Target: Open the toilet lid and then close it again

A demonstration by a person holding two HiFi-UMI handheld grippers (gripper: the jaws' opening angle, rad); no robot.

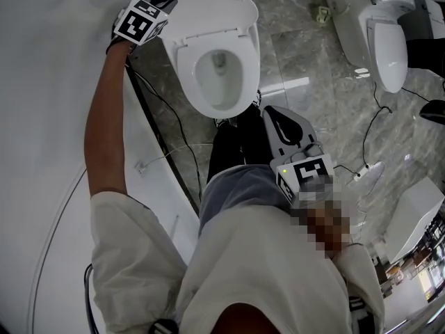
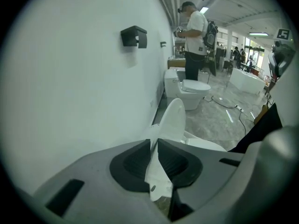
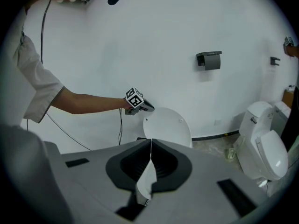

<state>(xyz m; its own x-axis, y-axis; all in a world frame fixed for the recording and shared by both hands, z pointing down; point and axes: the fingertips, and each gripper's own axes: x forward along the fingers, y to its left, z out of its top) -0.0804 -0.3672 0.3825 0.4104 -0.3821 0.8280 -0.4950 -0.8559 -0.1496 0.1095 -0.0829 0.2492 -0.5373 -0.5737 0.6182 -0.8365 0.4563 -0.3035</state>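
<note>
We note the white wall standing directly behind the toilet, so there is no room to move on that side. The marble floor in front of the bowl and to its side is open as far as a second toilet, which stands well apart along the same wall.

The toilet lid is raised and stands near upright, just in front of the wall. The seat is down and its rim is fully exposed.

The left hand-held gripper reaches in on an outstretched arm. Its jaws stand narrow and pinch the lid's upper side edge. The right hand-held gripper is held low by the person's body, apart from the toilet, with its jaws closed tip to tip and empty.

Cables trail over the floor along the foot of the wall and past the bowl.
</note>
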